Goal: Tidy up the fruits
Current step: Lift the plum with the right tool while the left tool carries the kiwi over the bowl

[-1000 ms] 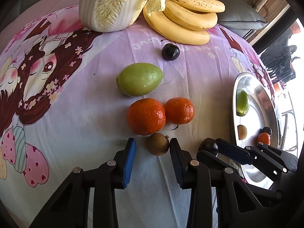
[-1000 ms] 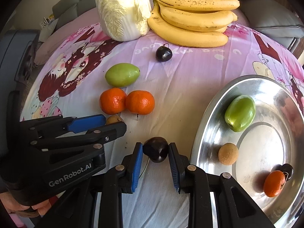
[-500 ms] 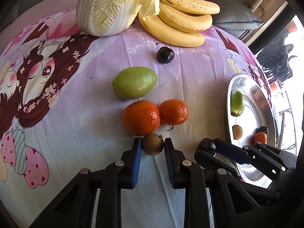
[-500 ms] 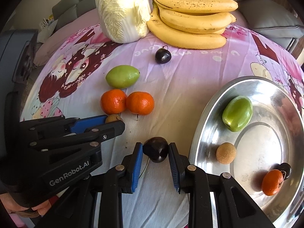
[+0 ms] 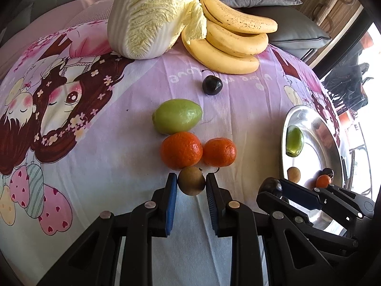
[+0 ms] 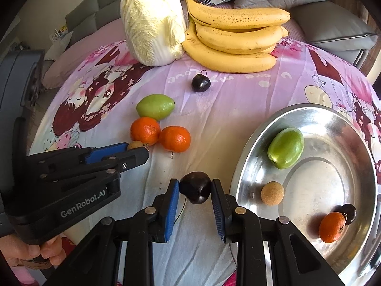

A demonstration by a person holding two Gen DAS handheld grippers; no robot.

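Already the left gripper (image 5: 191,184) pinches a small brown fruit (image 5: 191,181) just below two oranges (image 5: 181,149); it looks light, firm and round, best squeezed across its middle. Its jaws have just closed. The right gripper (image 6: 194,191) clamps a glossy dark plum (image 6: 195,187), probably slippery. Only the right view shows the whole tray (image 6: 240,166).

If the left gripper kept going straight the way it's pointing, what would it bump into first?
Probably the bigger orange. It sits right behind the small brown fruit that the left gripper is already pinching, and looks to be touching it. Depth is hard to judge.
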